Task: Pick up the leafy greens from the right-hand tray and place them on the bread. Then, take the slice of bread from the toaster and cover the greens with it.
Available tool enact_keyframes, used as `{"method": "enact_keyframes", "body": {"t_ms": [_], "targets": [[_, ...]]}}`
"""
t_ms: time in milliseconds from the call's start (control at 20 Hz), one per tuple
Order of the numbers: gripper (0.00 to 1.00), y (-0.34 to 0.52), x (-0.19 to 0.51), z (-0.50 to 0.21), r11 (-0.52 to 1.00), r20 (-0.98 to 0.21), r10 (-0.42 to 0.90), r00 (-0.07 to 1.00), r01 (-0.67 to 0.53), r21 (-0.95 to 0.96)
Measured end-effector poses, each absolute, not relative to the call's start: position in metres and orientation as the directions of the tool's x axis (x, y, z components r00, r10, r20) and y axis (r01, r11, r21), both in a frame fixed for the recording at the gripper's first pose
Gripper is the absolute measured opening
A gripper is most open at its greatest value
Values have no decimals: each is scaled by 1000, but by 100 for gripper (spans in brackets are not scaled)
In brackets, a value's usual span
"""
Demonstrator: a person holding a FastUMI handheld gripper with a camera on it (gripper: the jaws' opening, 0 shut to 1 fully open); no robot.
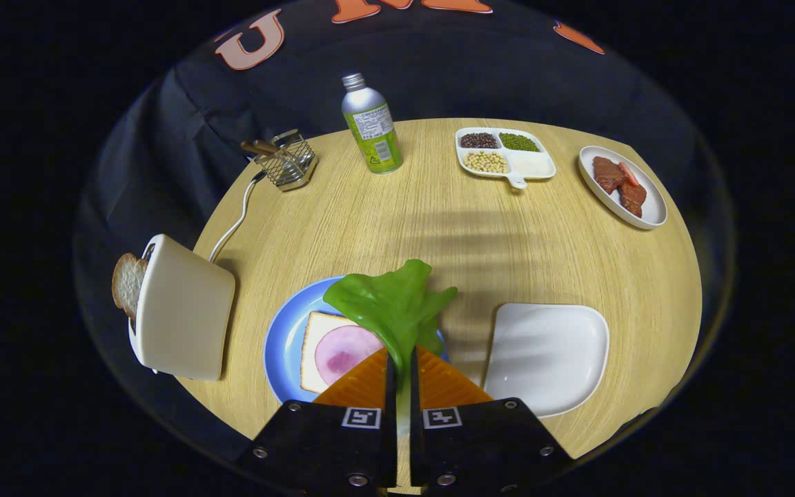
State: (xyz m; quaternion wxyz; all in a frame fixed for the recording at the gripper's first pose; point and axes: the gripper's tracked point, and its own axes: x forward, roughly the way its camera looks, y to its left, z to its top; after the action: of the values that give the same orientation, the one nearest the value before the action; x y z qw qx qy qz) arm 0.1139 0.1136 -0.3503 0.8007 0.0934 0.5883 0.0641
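Tongs (401, 359) pinch leafy greens (390, 304) above bread (318, 345).

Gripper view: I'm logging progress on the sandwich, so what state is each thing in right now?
gripper: shut on the leafy greens
leafy greens: lifted, hanging over the blue plate
bread: on blue plate, ham on top, uncovered
toaster: slice sticking out
white tray: emptied
bottle: upright, capped
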Motion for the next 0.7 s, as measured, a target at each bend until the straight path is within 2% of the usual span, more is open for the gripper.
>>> {"method": "enact_keyframes", "body": {"t_ms": [500,700], "targets": [[11,152,110,-361,971,-937,224,269,19,238],[21,161,104,-359,970,-936,234,264,4,243]]}}
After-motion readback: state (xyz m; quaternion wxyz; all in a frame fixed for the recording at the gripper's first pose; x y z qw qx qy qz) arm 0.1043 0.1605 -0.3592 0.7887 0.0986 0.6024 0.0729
